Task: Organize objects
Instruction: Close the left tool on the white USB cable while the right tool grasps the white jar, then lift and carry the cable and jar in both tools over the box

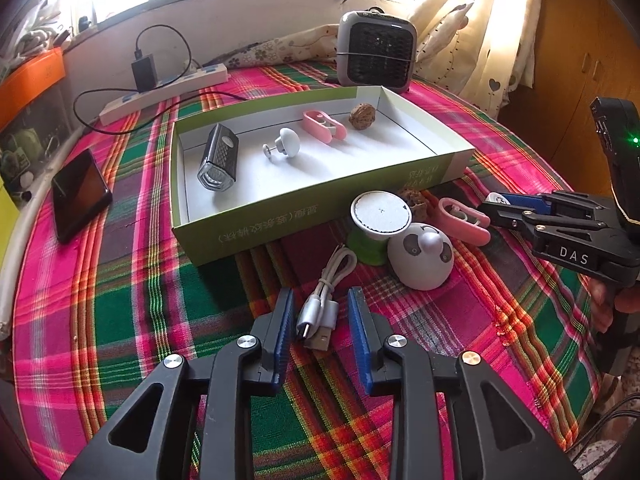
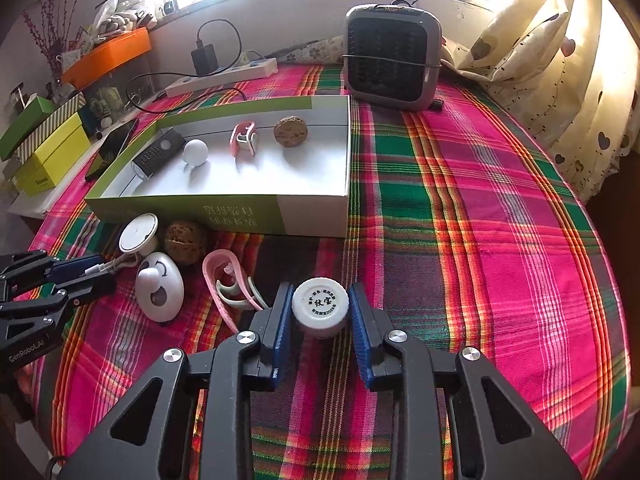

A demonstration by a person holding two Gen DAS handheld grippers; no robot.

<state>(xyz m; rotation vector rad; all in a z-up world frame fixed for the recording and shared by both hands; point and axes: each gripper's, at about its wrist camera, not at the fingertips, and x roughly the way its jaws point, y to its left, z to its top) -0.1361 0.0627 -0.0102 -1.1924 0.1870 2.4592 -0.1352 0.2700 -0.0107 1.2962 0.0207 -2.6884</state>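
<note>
Left tool [image 1: 323, 320] found spread wide, straddling white cable [image 1: 326, 300] lying on desk cloth; pads [image 1: 286, 332] clear of it, nothing gripped. Right tool [image 2: 320, 292] set either side of white jar [image 2: 320, 306]; pads [image 2: 282, 320] at or just beside its wall; unable to tell whether clamped or merely flanking. Judged to be pick-up stage for both items; closing, then lifting over front wall of green box [image 2: 224, 212], likely called for next. Loose items noted between tools and box: panda-faced gadget [image 1: 420, 258], pink clip [image 1: 464, 220], round green-based piece [image 1: 380, 216], walnut [image 1: 414, 198], all crowded near cable's far end; risk of nudging on lift. Inside box, black lamp [image 1: 219, 158], white knob [image 1: 286, 142], second clip [image 1: 324, 126], second walnut [image 1: 363, 117] ranged towards back wall; near half of floor open. Broad open cloth to right of jar; heater [image 2: 394, 56] just behind box's right corner; phone [image 1: 80, 194] near desk's left edge.
</note>
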